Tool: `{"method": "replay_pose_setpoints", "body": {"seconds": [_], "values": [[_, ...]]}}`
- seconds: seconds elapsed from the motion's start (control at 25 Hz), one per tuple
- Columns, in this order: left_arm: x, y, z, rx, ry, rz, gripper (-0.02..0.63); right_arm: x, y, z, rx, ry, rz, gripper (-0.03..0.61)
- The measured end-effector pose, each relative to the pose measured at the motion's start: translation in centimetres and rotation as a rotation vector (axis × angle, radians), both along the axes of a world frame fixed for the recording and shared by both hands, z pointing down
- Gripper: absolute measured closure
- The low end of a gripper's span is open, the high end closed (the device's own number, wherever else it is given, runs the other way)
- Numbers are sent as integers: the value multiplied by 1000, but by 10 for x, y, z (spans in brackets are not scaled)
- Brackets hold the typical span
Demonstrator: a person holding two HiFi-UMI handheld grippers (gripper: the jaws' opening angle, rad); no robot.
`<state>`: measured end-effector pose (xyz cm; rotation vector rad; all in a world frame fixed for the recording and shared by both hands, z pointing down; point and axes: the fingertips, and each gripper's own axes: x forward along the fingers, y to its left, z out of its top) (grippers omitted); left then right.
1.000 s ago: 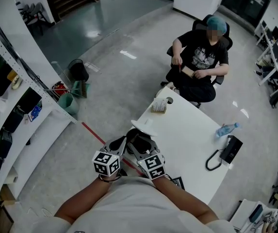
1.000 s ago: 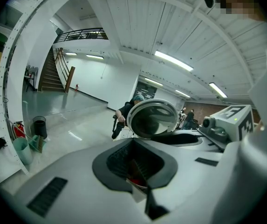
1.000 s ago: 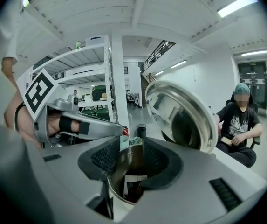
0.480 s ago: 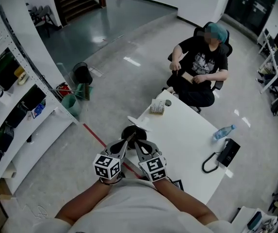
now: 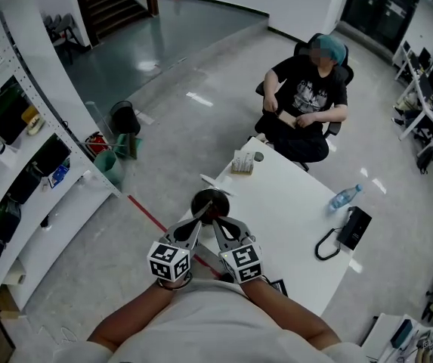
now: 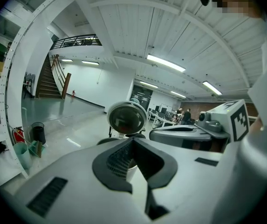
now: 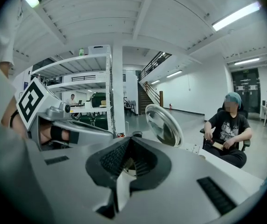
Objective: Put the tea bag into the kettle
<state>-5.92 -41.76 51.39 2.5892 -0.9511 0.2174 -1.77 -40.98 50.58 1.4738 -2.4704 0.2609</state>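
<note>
The kettle (image 5: pixel 208 201) stands at the near left corner of the white table (image 5: pixel 292 225), its dark mouth uncovered. Its round lid (image 6: pixel 126 118) is tipped up, and the right gripper view shows the lid (image 7: pixel 163 125) too. My left gripper (image 5: pixel 199 221) and right gripper (image 5: pixel 218 222) meet tip to tip just above the kettle's near side. Both look shut. A thin white slip, apparently the tea bag (image 6: pixel 130 171), sits between the left gripper (image 6: pixel 132 141) jaws. A similar white strip (image 7: pixel 119 188) runs between the right gripper (image 7: pixel 129 141) jaws.
A small box (image 5: pixel 241 162) stands at the table's far corner, with a water bottle (image 5: pixel 344 197) and a black device with cable (image 5: pixel 348 229) on the right. A person (image 5: pixel 307 97) sits beyond the table. Shelves (image 5: pixel 12 165) and bins (image 5: pixel 114 153) are on the left.
The right gripper's jaws have closed. Both grippers' tips have drawn together over the kettle, and the head view has drifted slightly.
</note>
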Motion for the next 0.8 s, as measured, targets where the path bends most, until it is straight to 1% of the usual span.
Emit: {"method": "replay_pose_setpoints", "body": {"seconds": [0.2,0.44,0.68,0.8], "values": [[-19,8,-4,17,2,58,604,-19,11,0,3,1,61,568],[-53,23,-13,58,-13,152,604,-38,26,-8,11,-33,197,567],[-86,46,-8,54,3,231,604,-62,52,-14,44,-63,310,568],[-101,60,-8,56,9,278,604,-82,73,-15,62,-85,348,567]]}}
